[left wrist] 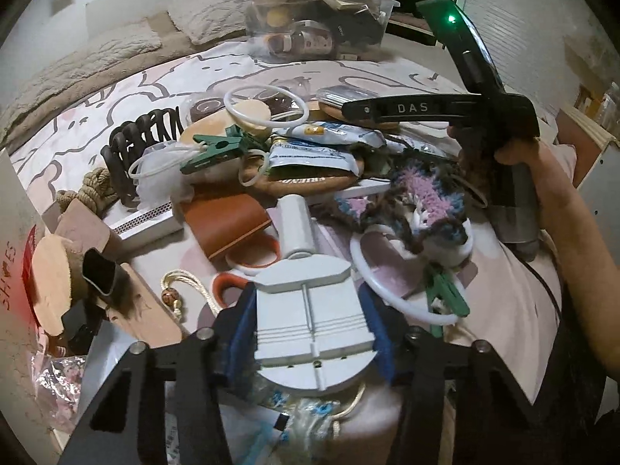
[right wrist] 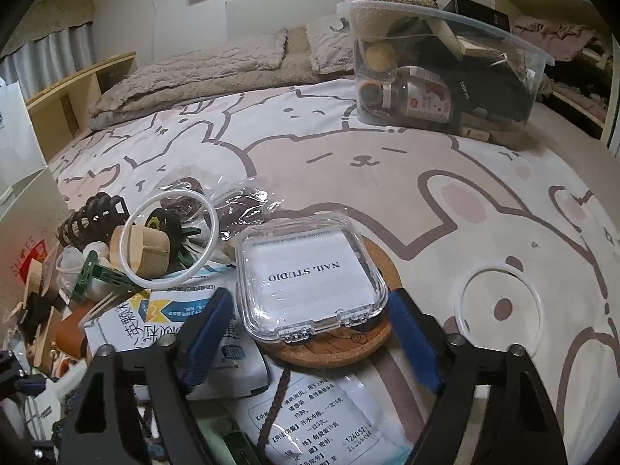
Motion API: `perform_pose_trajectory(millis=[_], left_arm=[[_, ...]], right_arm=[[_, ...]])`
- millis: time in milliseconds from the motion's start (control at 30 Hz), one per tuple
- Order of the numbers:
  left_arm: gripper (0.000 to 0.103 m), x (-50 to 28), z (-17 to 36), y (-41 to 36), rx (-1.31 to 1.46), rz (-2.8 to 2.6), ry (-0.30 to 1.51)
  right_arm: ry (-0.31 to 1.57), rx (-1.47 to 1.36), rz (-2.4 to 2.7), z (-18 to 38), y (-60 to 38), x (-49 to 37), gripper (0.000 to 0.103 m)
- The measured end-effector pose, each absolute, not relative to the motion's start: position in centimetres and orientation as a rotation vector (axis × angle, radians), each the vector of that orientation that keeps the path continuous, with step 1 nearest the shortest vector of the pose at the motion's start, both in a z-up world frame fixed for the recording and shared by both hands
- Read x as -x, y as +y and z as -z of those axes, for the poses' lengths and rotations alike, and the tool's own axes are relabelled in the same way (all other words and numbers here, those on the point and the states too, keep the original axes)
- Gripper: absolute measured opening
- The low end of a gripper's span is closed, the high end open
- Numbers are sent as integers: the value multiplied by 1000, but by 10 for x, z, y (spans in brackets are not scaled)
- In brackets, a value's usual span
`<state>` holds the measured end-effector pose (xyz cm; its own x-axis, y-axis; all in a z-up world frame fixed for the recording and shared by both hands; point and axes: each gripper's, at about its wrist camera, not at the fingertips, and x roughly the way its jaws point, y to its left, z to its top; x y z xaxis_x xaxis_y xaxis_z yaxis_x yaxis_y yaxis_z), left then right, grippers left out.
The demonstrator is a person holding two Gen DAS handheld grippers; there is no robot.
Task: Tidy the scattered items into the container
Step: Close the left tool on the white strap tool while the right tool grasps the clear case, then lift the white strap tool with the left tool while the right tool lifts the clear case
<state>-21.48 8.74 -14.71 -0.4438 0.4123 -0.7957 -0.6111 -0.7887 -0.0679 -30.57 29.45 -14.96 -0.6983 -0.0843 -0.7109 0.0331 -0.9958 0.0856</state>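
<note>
My left gripper (left wrist: 310, 333) is shut on a white plastic tool (left wrist: 310, 325) with a cylindrical handle, above a heap of items on the bed. My right gripper (right wrist: 310, 321) is open, its blue pads either side of a clear "NAIL STUDIO" case (right wrist: 310, 275) that lies on a round cork coaster (right wrist: 329, 345). The clear plastic container (right wrist: 438, 73), partly filled with a jar and other things, stands at the far side of the bed; it also shows in the left wrist view (left wrist: 317, 19). The right gripper's body (left wrist: 438, 108) shows in the left wrist view.
The heap holds a brown wallet (left wrist: 228, 224), a dark hair claw (left wrist: 139, 147), green clothespins (left wrist: 213, 151), white rings (right wrist: 170, 240), medicine sachets (right wrist: 162, 325), a crocheted piece (left wrist: 422, 201) and orange-handled scissors (left wrist: 248, 263). A clear round lid (right wrist: 500, 306) lies on the cartoon bedsheet (right wrist: 387, 178). Pillows lie behind.
</note>
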Motion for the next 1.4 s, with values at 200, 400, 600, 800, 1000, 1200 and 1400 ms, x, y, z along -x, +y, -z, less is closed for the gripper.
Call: perform_pose_trajectory(millis=[200,400,600,800,1000,1200,1400], left_arm=[[47,216,145,85,1135,-2247,307],[47,215,142,84,1130,-2255,342],[47,214,136,80,1111,-2291,341],[47,215,129,74,1090,-2346,349],[47,215,125,68,1075,-2373,341],[47,215,115,63,1043,-2409,314],[47,212,103,58,1008,-2437,274]], right_arm=[[-18,-1201,2829,141,293,317,88],[21,-1240,2799,145,293,330,88],[-3,-1208,2805,149,294,328,78],[16,-1152,2869,141,294,319,78],[27,-1106,2902,125,294,311,78],[13,-1032,2929,104,289,292,78],[11,-981,2929,90,281,271,78]])
